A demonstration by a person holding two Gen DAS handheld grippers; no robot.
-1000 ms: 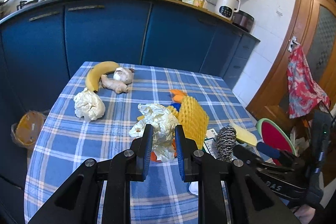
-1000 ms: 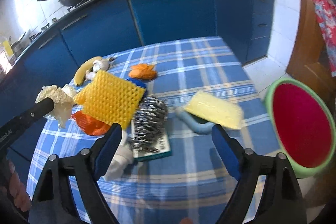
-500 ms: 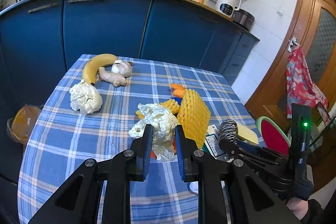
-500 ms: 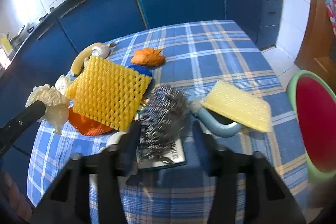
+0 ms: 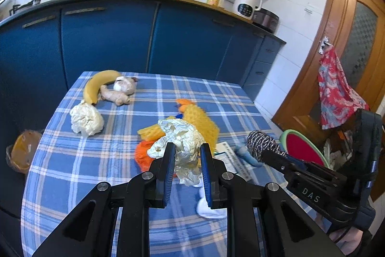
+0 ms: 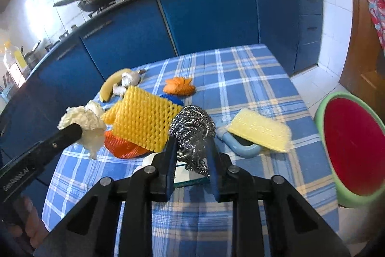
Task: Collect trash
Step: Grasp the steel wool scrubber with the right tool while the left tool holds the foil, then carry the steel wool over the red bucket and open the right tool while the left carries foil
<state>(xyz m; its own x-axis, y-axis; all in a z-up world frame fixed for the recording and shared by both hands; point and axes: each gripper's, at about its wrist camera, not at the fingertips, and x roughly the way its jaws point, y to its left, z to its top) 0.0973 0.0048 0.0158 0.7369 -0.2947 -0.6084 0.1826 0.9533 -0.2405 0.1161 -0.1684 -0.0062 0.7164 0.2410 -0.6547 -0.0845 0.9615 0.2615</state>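
A crumpled paper wad (image 5: 182, 146) was held clamped in the left gripper (image 5: 185, 172), above the checked table (image 5: 79, 160). The right gripper (image 6: 191, 160) was closing on a steel scourer (image 6: 192, 129) over that table. The springy scourer could be squeezed out if pinched shallowly.

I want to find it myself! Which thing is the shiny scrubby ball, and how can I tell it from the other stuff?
Look at the blue checked tablecloth. Near its front, the right gripper, jaws closing, pinches the steel wool ball, between the yellow mesh sleeve and the yellow sponge. It alone is silvery, curly wire.
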